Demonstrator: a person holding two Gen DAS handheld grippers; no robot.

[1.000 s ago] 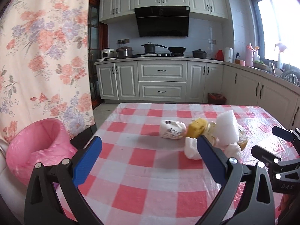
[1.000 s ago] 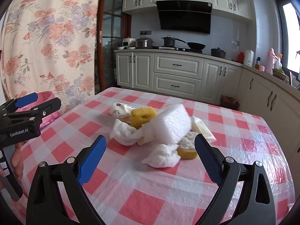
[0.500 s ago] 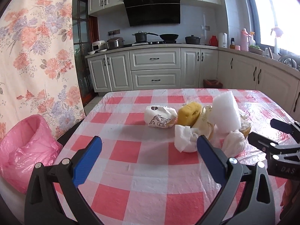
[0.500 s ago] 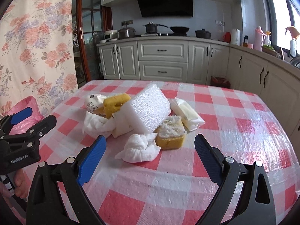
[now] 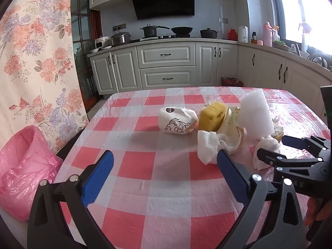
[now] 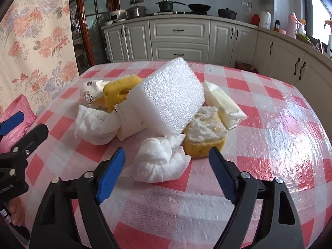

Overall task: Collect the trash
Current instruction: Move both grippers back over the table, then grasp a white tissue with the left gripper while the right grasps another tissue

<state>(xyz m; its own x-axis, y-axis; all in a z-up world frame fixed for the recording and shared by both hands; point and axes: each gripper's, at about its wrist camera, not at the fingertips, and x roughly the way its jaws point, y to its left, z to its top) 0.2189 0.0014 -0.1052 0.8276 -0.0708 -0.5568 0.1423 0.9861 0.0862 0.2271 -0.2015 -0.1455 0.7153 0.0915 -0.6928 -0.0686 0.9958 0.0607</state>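
The right tongs [image 6: 166,164] sit low over the near part of the worktop [image 6: 269,124], spread wide with nothing between them — the blue pads flank a crumpled white tissue [image 6: 159,164] that lies on the checked cloth just ahead, not touched by either pad. Just behind the tissue a yellow sponge [image 6: 204,139] with a fuzzy white top rests on the cloth, and a white foam block [image 6: 170,95] leans tilted over it. To the right of the block lies a flat white packet [image 6: 223,103]; to its left are a white paper wad [image 6: 95,124], a second yellow sponge [image 6: 120,91] and a printed white wrapper [image 6: 91,91].

The left tongs [image 5: 164,166] are also wide apart and hold nothing, hanging level above bare cloth, near the left side of the pile. From this view the right tongs [image 5: 271,149] reach in from the right edge, next to the tissue.

Off the worktop's left edge a pink plastic bag [image 5: 22,166] stands with its mouth open — well apart from the pile. The right half of the cloth is bare, and the far edge meets open floor before the white cabinets [image 5: 166,68].
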